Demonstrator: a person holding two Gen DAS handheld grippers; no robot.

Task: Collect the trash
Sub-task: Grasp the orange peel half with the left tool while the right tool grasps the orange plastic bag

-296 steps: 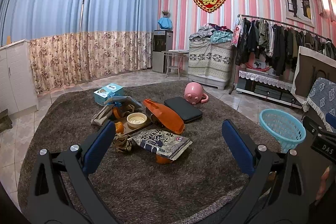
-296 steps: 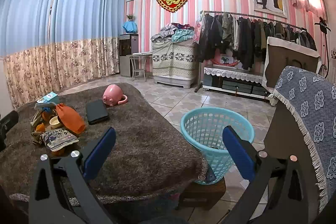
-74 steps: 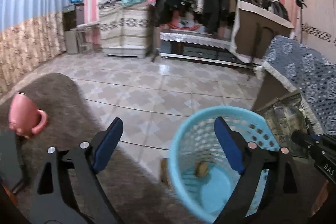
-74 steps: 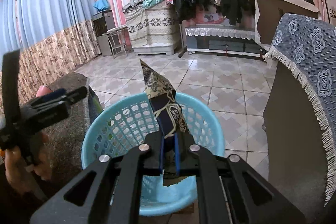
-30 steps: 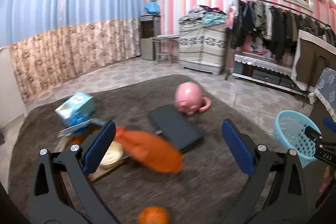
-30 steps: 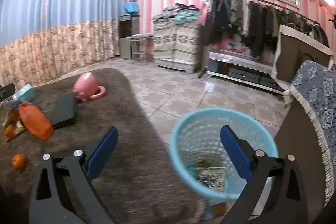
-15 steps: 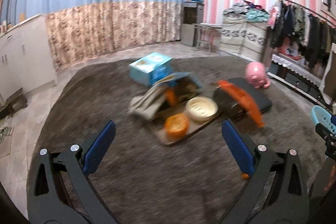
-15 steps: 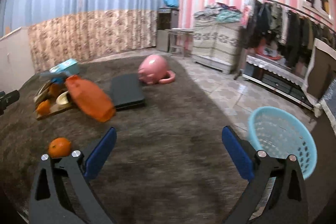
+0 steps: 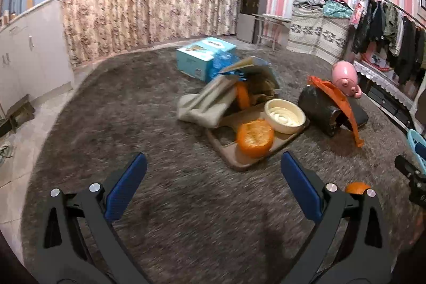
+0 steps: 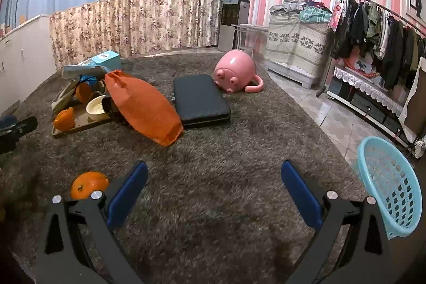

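Note:
My left gripper (image 9: 213, 184) is open over the shaggy brown rug, empty, a little short of a brown tray (image 9: 234, 151). On the tray lie a hollow orange peel (image 9: 255, 138) and a cream bowl (image 9: 284, 115). Beige cloth and blue wrappers (image 9: 213, 100) are heaped behind it. A second orange peel (image 10: 89, 184) lies on the rug beside my right gripper's left finger. My right gripper (image 10: 214, 186) is open and empty. The light blue mesh basket (image 10: 390, 185) stands at the rug's right edge.
An orange bag (image 10: 142, 108), a black case (image 10: 199, 99) and a pink pig-shaped mug (image 10: 235, 69) lie mid-rug. A light blue box (image 9: 205, 57) sits behind the heap. Tiled floor, a clothes rack (image 10: 378, 25) and a covered cabinet (image 10: 295, 41) lie to the right.
Both grippers have swung left from the basket to the clutter on the rug. The patterned wrapper that my right gripper held went into the basket. The left view has closed in on the tray.

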